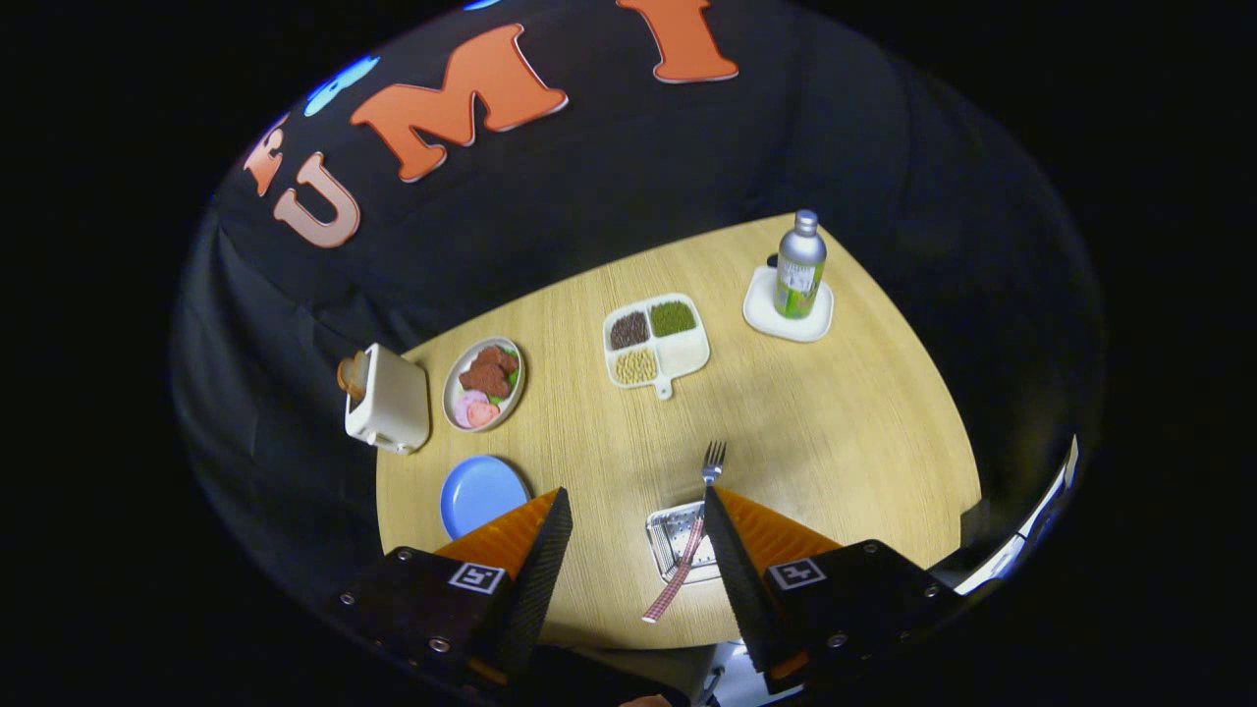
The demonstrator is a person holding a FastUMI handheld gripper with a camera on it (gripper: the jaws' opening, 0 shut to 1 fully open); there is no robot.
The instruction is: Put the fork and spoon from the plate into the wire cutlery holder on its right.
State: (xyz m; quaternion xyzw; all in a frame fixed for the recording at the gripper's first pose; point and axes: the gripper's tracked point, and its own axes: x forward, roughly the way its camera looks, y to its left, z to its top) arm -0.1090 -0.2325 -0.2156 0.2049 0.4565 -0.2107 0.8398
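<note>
Jaws released, fingers spread wide with bare counter (835,422) showing between them; nothing gripped. The gripper (633,516) hangs above the near edge of the round wooden counter, looking down and across it.

Fork (699,518): lies across the wire cutlery holder (676,542), which sits near the near edge, just beside the inner side of the right finger. The fork's tines point toward the far side and reach past the holder's far rim onto the wood; its checked handle runs out over the holder's near rim toward the near edge. Fork appears to rest slantwise on the holder rather than standing in it. Cannot pick out the spoon with certainty.

Blue plate (481,493): near the left edge, partly behind the tip of the left finger; the part that shows is bare.

Other items on the counter:
- White toaster (390,403) at the far-left edge, a slice of bread (351,374) sticking out of its top.
- Small oval dish (483,384) just beside the toaster toward the centre, holding brown pieces, pink pieces and some green.
- White divided tray (656,342) with a short handle, about mid-counter toward the far side; three sections hold dark brown, green and pale yellow grains, the fourth looks bare.
- Silver bottle (800,265) with a green label, upright on a white coaster (788,312) near the far-right edge.
</note>
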